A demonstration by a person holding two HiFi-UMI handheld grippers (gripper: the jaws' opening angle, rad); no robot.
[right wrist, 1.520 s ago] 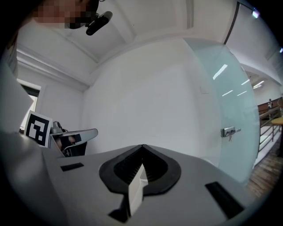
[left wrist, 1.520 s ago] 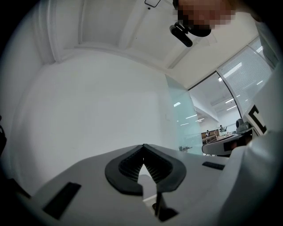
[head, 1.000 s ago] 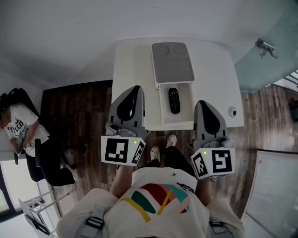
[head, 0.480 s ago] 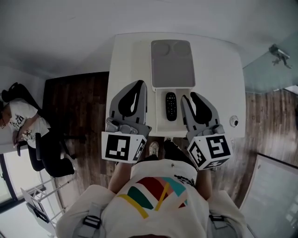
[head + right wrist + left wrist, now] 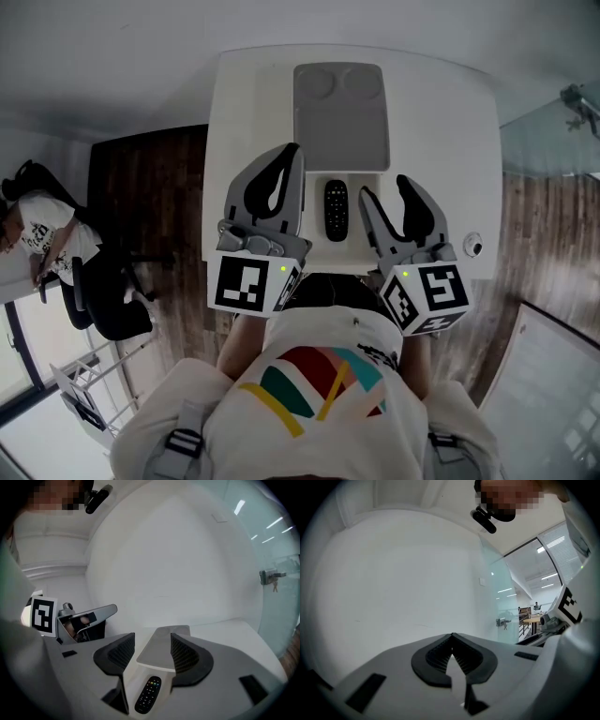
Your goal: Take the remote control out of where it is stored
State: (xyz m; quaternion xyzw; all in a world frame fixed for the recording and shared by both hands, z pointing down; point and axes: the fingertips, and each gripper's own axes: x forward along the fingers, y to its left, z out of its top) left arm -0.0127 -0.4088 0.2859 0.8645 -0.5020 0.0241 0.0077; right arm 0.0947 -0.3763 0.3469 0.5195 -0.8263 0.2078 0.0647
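Observation:
The black remote control [image 5: 336, 210] lies lengthwise in an open white drawer [image 5: 361, 246], pulled out from under a grey-topped box [image 5: 340, 112] on the white table. My right gripper [image 5: 385, 193] hovers just right of the drawer, open; its jaws have just been opening and nothing is between them. In the right gripper view the remote [image 5: 148, 694] lies low, in line with the gap of the right gripper [image 5: 152, 641]. My left gripper [image 5: 286, 157] hangs left of the drawer. In its own view the left gripper [image 5: 451, 639] is shut and empty, facing a bare wall.
The white table [image 5: 244, 112] stands against the wall. A small round white object [image 5: 475, 247] sits near its right front corner. A person [image 5: 33, 239] sits at the far left beside a black chair [image 5: 103, 305]. A glass partition [image 5: 553, 141] borders the right.
Both grippers have moved forward toward the drawer. The right gripper's jaws have gone from shut to wide open. The remote has not moved in the drawer.

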